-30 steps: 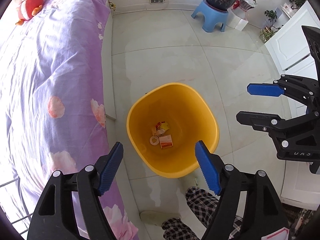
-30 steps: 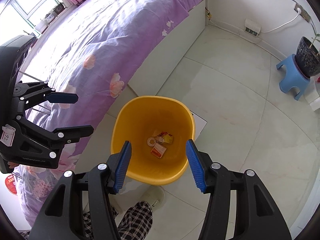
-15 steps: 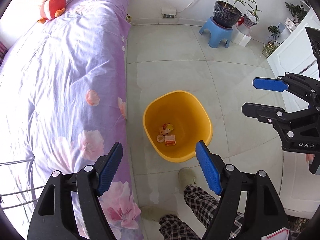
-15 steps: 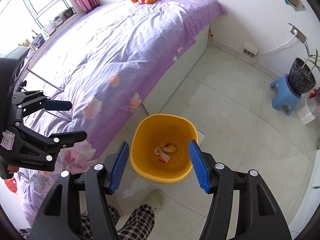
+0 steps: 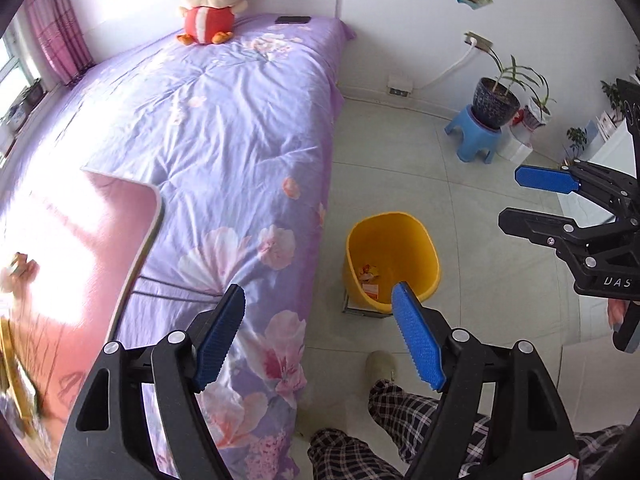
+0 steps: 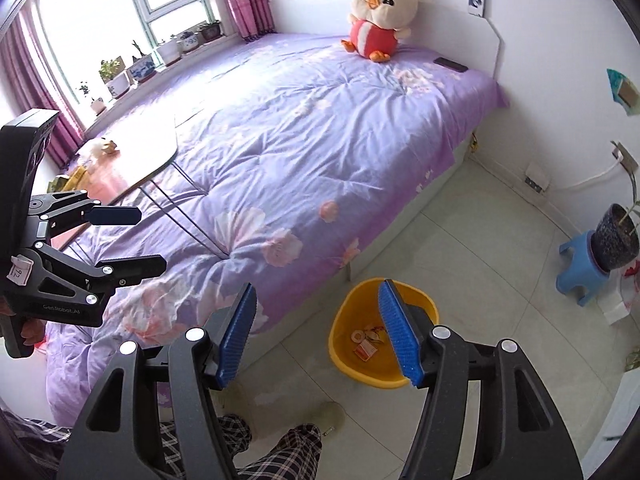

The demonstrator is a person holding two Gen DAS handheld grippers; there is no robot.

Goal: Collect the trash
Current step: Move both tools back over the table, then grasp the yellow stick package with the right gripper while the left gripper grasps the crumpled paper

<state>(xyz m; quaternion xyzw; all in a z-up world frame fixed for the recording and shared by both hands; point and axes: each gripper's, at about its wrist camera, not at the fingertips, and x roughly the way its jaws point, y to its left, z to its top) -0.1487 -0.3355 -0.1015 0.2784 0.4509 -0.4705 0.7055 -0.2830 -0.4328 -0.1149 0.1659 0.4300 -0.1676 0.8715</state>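
Note:
A yellow bin [image 5: 420,248] stands on the floor beside the bed, with several wrappers [image 5: 370,276] lying in its bottom. My left gripper [image 5: 318,292] hangs high above the bed's edge, open and empty. My right gripper [image 6: 317,288] is also open and empty, high above the bin [image 6: 360,372] and the wrappers [image 6: 368,342]. Each gripper shows in the other's view, the right gripper [image 5: 512,196] and the left gripper [image 6: 150,239]. A pink folding table [image 6: 132,156] stands on the bed, bearing crumpled trash [image 6: 102,146] and yellow wrappers [image 6: 76,176]. The table [image 5: 80,240] is overexposed in the left wrist view.
A purple flowered bed [image 6: 320,140] fills the left, with a plush chick [image 6: 378,20] and a phone [image 6: 450,65] near its headboard. A blue stool [image 5: 476,136] carries a potted plant. A person's checked trouser legs [image 5: 400,420] and a slipper [image 5: 380,364] are below.
Both grippers have risen and tilted up away from the bin, which now looks smaller and farther. The bed's head and the pink table came into view. The right jaws widened slightly.

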